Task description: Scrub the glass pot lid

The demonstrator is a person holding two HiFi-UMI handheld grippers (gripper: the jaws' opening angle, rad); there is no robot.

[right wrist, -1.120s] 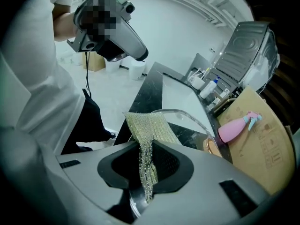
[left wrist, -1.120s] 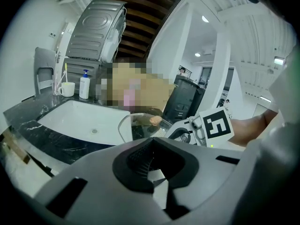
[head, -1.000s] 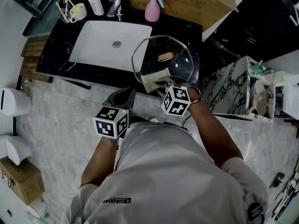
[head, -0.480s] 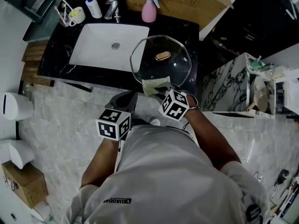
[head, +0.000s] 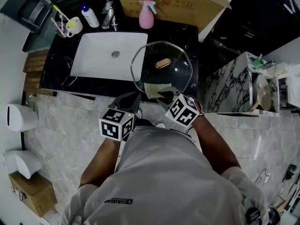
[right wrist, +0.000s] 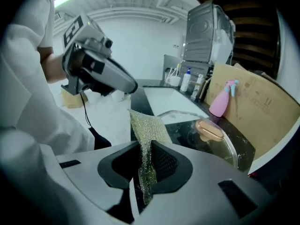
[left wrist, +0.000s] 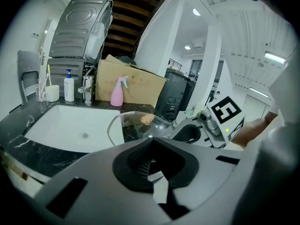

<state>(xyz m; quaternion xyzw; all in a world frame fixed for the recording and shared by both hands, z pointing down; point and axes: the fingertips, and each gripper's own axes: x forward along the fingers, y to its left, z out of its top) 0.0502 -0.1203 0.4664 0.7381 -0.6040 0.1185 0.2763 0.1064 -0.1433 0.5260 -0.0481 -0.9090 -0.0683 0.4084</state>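
The glass pot lid with its tan knob lies on the black counter to the right of the sink; it also shows in the left gripper view as the lid and in the right gripper view as the lid. My right gripper is shut on a green-gold mesh scrub cloth, which rests over the lid's near rim. That cloth hangs pinched between the jaws of my right gripper. My left gripper hovers just short of the lid's near-left edge; my left gripper is shut with nothing in it.
A white sink basin lies left of the lid, with a faucet, soap bottle and toothbrush cup behind it. A pink spray bottle stands before a cardboard box. A marble unit stands at the right.
The head camera has drifted, so everything sits a little lower in view. The right gripper keeps the cloth at the lid's near rim; the left gripper stays close beside it.
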